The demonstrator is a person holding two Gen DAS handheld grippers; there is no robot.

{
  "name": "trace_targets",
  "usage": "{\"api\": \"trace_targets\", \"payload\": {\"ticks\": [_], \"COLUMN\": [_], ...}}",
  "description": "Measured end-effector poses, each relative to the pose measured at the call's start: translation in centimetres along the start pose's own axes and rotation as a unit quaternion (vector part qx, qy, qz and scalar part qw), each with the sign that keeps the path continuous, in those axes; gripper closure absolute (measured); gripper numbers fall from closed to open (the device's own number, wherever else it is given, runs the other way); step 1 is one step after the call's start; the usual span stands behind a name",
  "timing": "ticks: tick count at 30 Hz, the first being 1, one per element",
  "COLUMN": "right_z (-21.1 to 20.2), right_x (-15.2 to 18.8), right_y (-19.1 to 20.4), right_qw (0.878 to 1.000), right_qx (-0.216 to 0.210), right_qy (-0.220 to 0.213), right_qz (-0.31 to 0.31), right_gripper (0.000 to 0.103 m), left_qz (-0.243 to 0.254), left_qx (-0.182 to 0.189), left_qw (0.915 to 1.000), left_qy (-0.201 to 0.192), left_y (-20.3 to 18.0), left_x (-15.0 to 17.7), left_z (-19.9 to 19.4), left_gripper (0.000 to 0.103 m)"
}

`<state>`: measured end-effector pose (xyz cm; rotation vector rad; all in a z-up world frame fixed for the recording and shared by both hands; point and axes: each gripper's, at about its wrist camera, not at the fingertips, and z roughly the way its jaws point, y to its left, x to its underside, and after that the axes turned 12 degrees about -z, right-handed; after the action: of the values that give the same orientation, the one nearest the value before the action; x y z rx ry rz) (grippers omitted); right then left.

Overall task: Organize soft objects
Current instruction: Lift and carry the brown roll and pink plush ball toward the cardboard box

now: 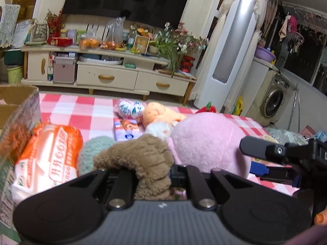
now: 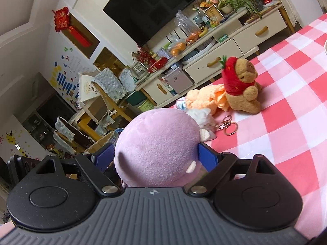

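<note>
Currently, left gripper (image 1: 152, 175) clamping tight on brown plush toy (image 1: 141, 159); right gripper (image 2: 156, 157) pinching pink plush toy (image 2: 157, 149), blue pads (image 2: 206, 156) pressing its sides, above red-checked tablecloth (image 2: 286, 110).

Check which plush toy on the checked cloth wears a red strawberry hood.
The small brown bear, sitting upright at the far side of the cloth. The orange plush beside it and the big pink plush in the right gripper have no hood.

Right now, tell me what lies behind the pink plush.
Behind the pink plush lie a white toy, keyrings, an orange plush and a bear in a red hood. Anything directly against its back is covered.
</note>
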<state>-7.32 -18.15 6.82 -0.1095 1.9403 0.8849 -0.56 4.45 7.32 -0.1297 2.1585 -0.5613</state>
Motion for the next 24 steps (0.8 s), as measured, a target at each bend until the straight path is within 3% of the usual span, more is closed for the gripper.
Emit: {"api": "trace_targets", "payload": {"ticks": [13,24], "right_z": [1.4,8.6], "right_x": [-2.2,-4.9], "right_y": [3.6,7.8], "right_qw": [0.998,0.99], "right_qx": [-0.034,-0.11], "right_qy": [-0.025,-0.015], "right_qz": [-0.043,-0.086], "right_gripper": [0.0,0.0], "left_qz": [-0.022,-0.057], "left_qx": [0.015,-0.042], "left_qw": [0.997,0.9872], "left_qy": [-0.073,-0.143], "left_y": [3.0,8.7], "left_x": [-3.0,-5.1], "left_z": [-5.8,-11.0], "left_gripper": [0.095,0.095]}}
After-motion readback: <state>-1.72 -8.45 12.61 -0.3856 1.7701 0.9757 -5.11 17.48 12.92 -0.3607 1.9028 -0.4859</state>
